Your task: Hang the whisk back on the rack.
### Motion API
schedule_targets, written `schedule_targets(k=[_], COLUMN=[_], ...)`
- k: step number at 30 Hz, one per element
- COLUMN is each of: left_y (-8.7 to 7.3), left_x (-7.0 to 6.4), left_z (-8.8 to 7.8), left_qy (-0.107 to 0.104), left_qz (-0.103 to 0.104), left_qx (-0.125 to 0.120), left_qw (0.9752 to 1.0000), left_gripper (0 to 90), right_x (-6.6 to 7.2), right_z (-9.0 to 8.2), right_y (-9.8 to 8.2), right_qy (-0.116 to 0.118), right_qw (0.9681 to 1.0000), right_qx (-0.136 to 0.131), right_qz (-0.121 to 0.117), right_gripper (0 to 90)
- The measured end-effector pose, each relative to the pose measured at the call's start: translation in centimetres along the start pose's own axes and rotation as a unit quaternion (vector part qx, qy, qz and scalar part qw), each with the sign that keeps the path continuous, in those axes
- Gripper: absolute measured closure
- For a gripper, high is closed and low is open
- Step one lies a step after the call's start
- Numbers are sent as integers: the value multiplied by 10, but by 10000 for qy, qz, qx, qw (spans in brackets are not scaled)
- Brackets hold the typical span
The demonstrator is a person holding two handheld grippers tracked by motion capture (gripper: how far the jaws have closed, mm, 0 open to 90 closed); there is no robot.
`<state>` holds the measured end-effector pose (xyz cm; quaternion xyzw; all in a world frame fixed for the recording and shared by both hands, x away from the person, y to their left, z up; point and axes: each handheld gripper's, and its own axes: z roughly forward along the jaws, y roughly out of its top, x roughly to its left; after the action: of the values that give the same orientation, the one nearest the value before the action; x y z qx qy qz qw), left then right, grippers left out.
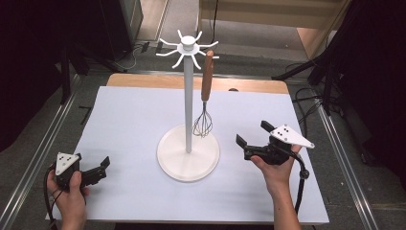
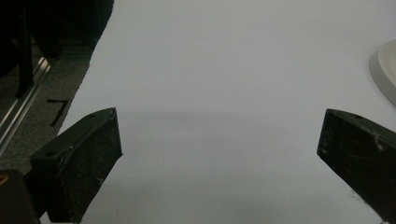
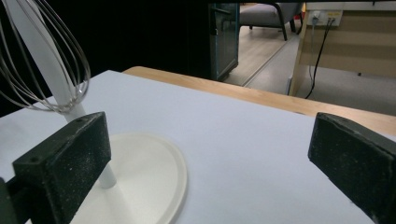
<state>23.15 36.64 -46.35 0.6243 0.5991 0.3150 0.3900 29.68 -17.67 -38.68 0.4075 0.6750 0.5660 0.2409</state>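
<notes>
A whisk (image 1: 205,98) is seen hung by its wooden handle from a hook of the white stand (image 1: 188,152), mid-table. The right gripper (image 1: 250,135) is held just beside the base, jaws spread, nothing held. The left gripper (image 1: 101,168) is rested well apart, jaws also spread. Risk judged: the stand could be tipped if the whisk is tugged sideways off its hook.

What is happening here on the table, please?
A person sits at a white table with a gripper in each hand. Nothing is being held: the left gripper and the right gripper are both open and empty. Between them is a white stand with a round base and hooks on top. A whisk with a wooden handle hangs from one hook. The right gripper is nearer the stand, its jaws toward the whisk.
</notes>
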Motion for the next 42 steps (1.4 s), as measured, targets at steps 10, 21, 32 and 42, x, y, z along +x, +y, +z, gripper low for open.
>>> schedule_targets(k=[10,21,32,42], left_y=[0,0,0,0], left_x=[0,-1,-1,-2], left_z=[0,0,0,0], left_qy=[-1,17,25,26], left_qz=[18,26,48,76], left_qx=[5,-13,-13,5], left_qw=[10000,10000,10000,10000], left_gripper=[3,3,3,3], right_x=[-15,-29,-41,-53], right_z=[-9,-19,-31,-42], right_y=[-24,-46,-65,-79], right_qy=[-253,-471,-641,-824], right_qw=[9995,9982,9966,9943], right_qx=[149,306,403,545], right_qz=[79,200,330,409], right_gripper=[0,0,0,0])
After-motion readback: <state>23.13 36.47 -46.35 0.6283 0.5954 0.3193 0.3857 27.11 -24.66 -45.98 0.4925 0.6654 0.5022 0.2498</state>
